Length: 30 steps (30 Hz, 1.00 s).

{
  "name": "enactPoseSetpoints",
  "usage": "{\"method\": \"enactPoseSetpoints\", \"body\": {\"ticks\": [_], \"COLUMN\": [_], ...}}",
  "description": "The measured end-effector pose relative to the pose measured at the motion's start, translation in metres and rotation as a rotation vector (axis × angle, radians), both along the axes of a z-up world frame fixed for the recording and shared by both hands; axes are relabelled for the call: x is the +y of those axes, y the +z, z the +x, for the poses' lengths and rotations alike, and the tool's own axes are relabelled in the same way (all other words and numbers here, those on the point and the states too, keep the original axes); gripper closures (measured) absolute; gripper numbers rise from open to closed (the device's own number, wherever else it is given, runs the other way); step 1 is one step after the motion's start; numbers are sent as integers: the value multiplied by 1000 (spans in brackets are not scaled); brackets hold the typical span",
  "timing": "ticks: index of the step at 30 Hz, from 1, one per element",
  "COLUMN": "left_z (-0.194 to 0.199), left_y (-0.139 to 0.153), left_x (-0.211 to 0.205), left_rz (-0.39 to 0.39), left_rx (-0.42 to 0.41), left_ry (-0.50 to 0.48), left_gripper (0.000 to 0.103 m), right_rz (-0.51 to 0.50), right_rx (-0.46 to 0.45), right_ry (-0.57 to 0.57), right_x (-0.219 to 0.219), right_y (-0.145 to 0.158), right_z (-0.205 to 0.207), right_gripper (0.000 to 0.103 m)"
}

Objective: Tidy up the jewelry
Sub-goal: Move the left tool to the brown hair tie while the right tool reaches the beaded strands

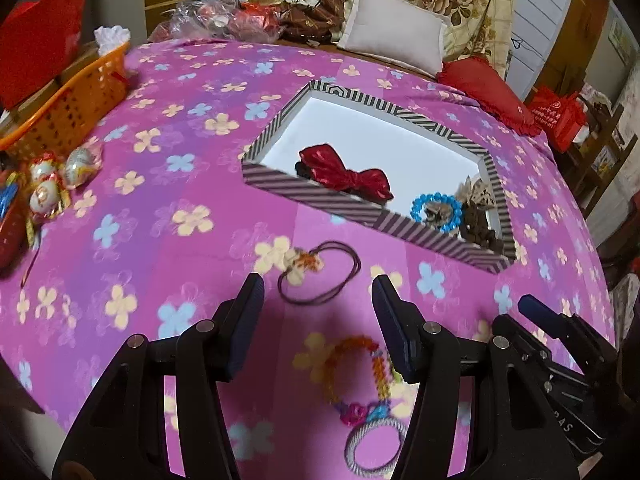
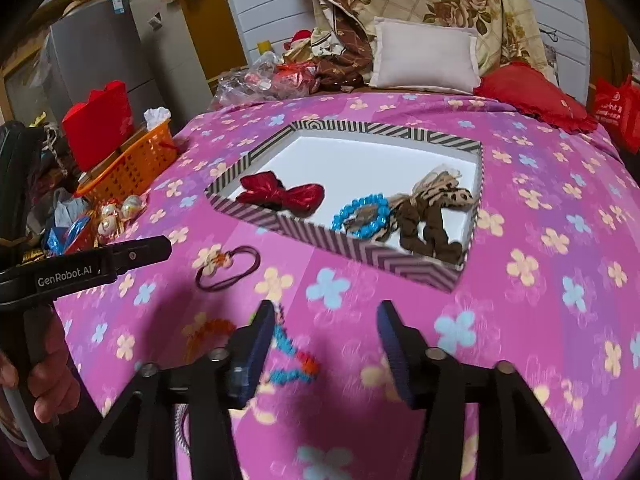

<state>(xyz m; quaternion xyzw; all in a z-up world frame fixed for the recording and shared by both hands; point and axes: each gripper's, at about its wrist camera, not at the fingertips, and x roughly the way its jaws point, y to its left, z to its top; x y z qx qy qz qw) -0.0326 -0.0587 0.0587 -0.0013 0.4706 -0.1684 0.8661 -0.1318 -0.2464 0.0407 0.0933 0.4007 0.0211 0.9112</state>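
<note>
A striped box (image 1: pixel 320 196) (image 2: pixel 344 248) lies on the pink flowered bedspread. It holds a red bow (image 1: pixel 344 174) (image 2: pixel 280 194), a blue bead bracelet (image 1: pixel 436 210) (image 2: pixel 362 216) and brown leopard hair ties (image 1: pixel 478 220) (image 2: pixel 432 220). A dark hair tie with a flower (image 1: pixel 316 270) (image 2: pixel 226 266) lies in front of the box. A beaded bracelet (image 1: pixel 370 372) (image 2: pixel 294 360) and a grey braided ring (image 1: pixel 374 446) lie nearer. My left gripper (image 1: pixel 318 320) is open above them. My right gripper (image 2: pixel 326 344) is open and empty.
An orange basket (image 1: pixel 68 100) (image 2: pixel 132 160) with a red box stands at the left, with wrapped candies (image 1: pixel 52 184) (image 2: pixel 116 212) beside it. Pillows (image 1: pixel 394 36) (image 2: pixel 426 54) and clothes lie at the back. The bed edge falls away at right.
</note>
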Motion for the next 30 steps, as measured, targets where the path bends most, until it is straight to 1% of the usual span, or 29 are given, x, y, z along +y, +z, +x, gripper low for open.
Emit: {"method": "enactPoseSetpoints", "body": {"ticks": [2, 7, 16, 20, 24, 30], "left_z": [-7, -25, -48, -53, -56, -55], "left_y": [-1, -5, -18, -24, -30, -34], "left_x": [4, 9, 19, 22, 22, 25], "left_rz": [0, 35, 54, 58, 68, 66], "left_rx": [-1, -26, -16, 0, 9, 24], "left_ry": [3, 13, 25, 30, 30, 36], "left_gripper": [47, 47, 47, 47, 47, 47], "right_rz": [0, -4, -22, -28, -36, -38], "right_rx": [0, 10, 20, 29, 38, 43], "right_ry": [2, 4, 19, 28, 37, 41], "right_x": [2, 7, 16, 19, 23, 23], "right_y": [-1, -5, -10, -13, -16, -18], "right_z": [-5, -18, -33, -37, -39, -37], "right_gripper": [43, 43, 43, 42, 39, 39]}}
